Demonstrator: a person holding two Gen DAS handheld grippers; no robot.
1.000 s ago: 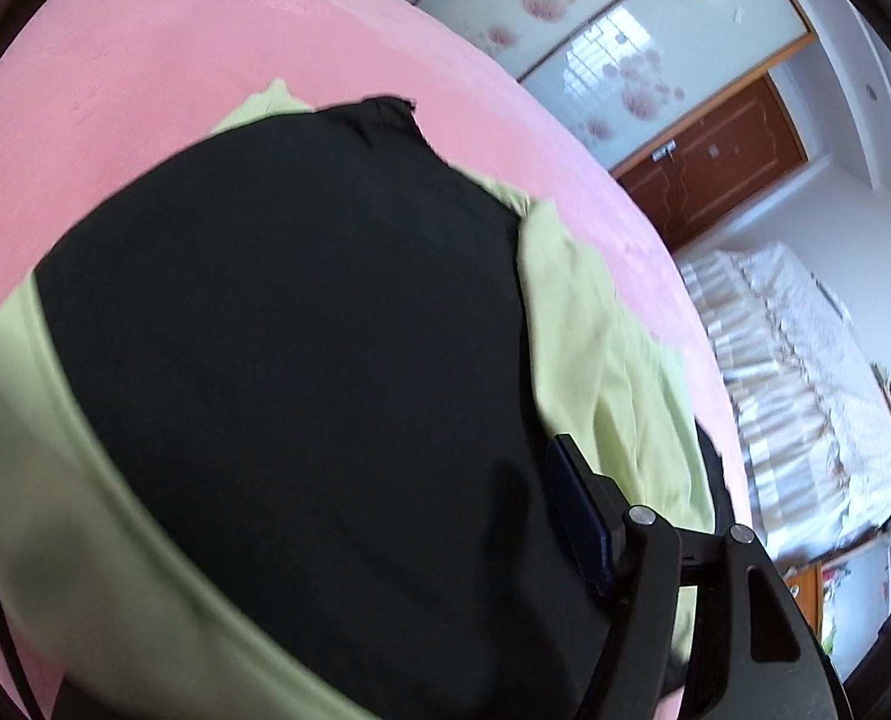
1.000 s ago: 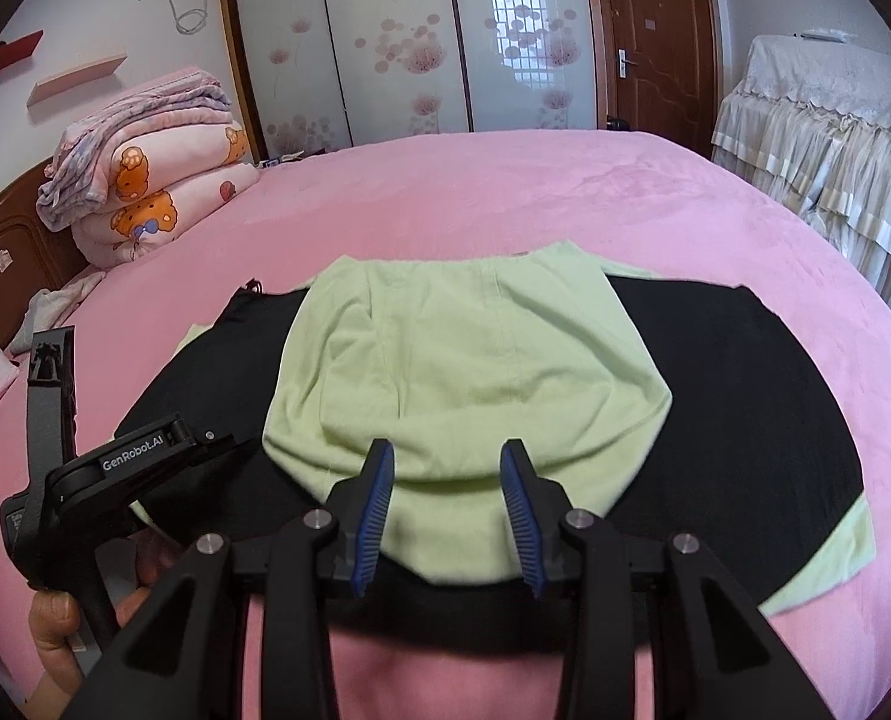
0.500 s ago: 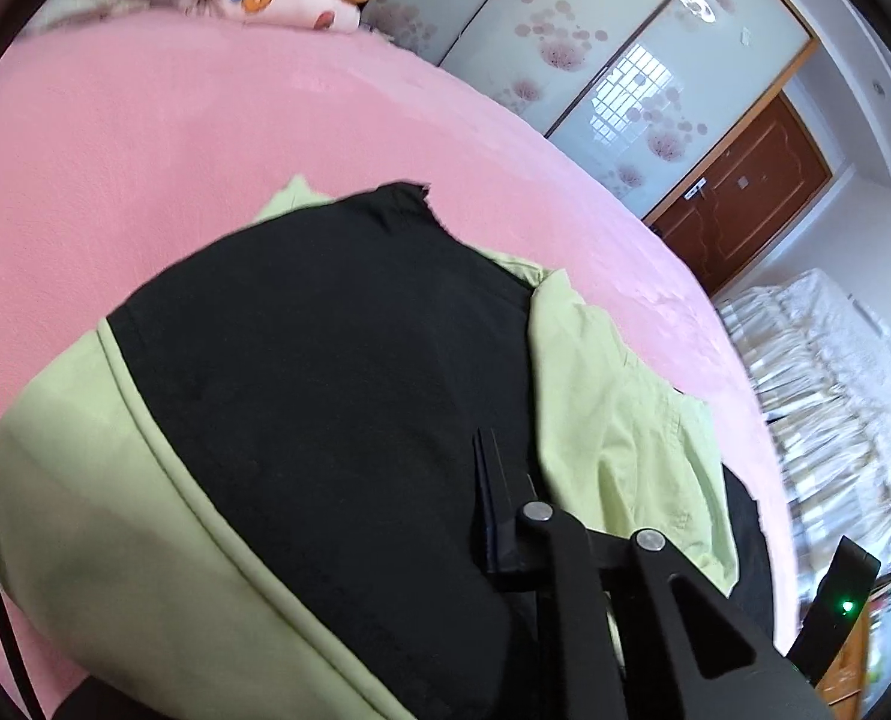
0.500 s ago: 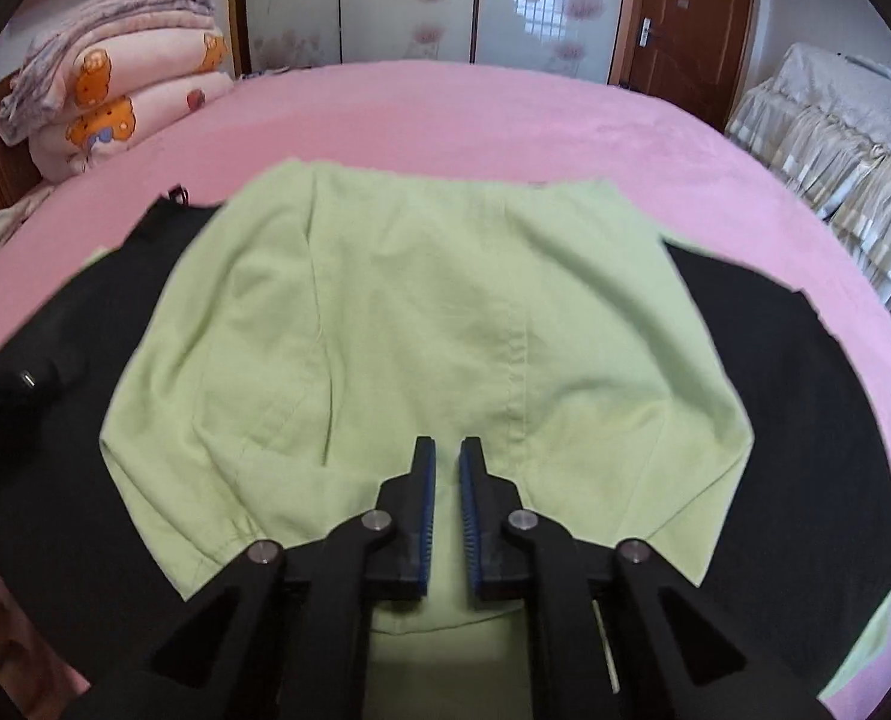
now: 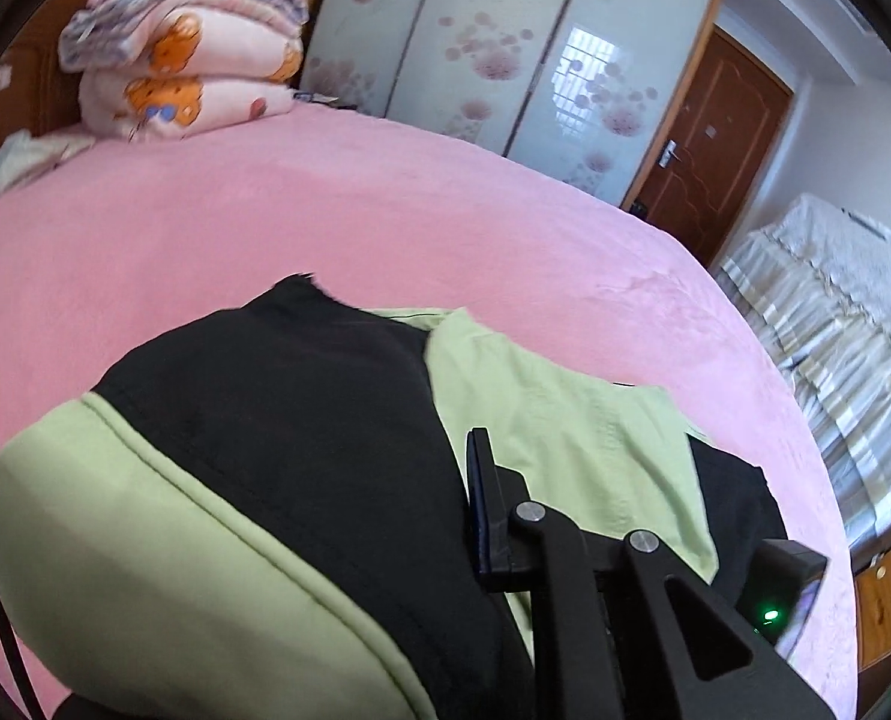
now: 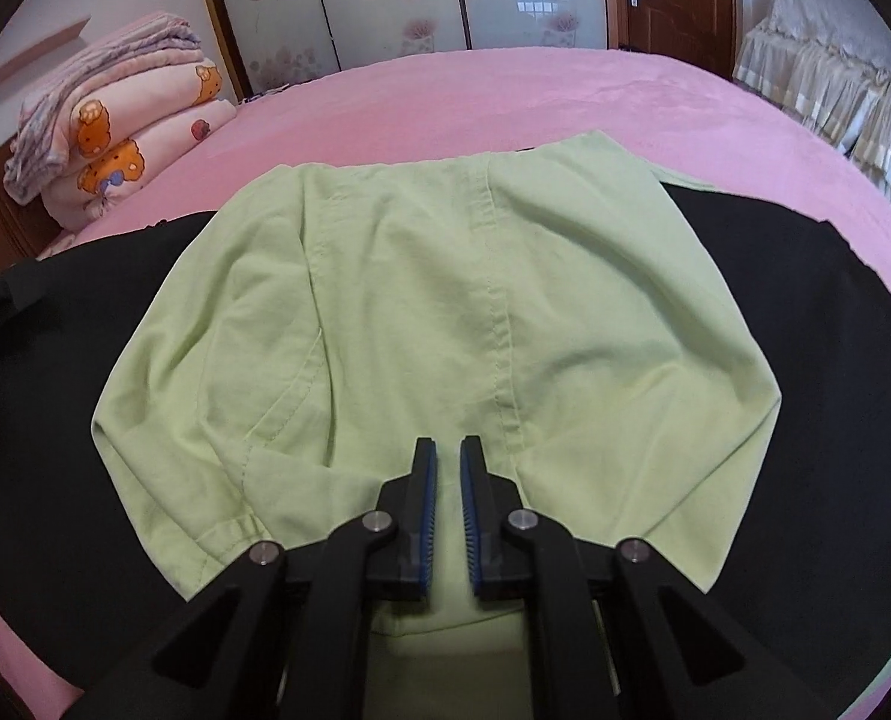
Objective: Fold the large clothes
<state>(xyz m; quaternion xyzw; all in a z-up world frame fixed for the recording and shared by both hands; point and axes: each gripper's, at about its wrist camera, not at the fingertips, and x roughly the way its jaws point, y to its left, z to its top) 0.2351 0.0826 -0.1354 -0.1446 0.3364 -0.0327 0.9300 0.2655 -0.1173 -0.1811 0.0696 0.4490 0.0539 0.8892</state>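
Garment: large black-and-light-green cotton garment (image 6: 445, 312) lies spread on the pink plush bedspread (image 6: 505, 90), green section folded over the middle, black fabric showing either side.
R gripper: from my right cam, the black two-finger right gripper (image 6: 447, 480) sits low over the green panel's near edge; jaws drawn narrow, a thin strip of green visible between the blue pads (image 6: 430, 498). Can't tell whether any cloth is pinched.
L gripper: left gripper (image 5: 481, 504) shows only one black finger w/ blue pad in my left cam, at the seam between black and green cloth; 2nd finger hidden behind lifted fabric, so jaw state can't be told.
Near lens, L cam: a green-hemmed black fold (image 5: 205, 540) bulges close to the camera.
Bkgd: stack of folded pink bear-print quilts (image 6: 115, 138) by the headboard; floral sliding wardrobe doors (image 5: 493, 54); brown wooden door (image 5: 715, 144).
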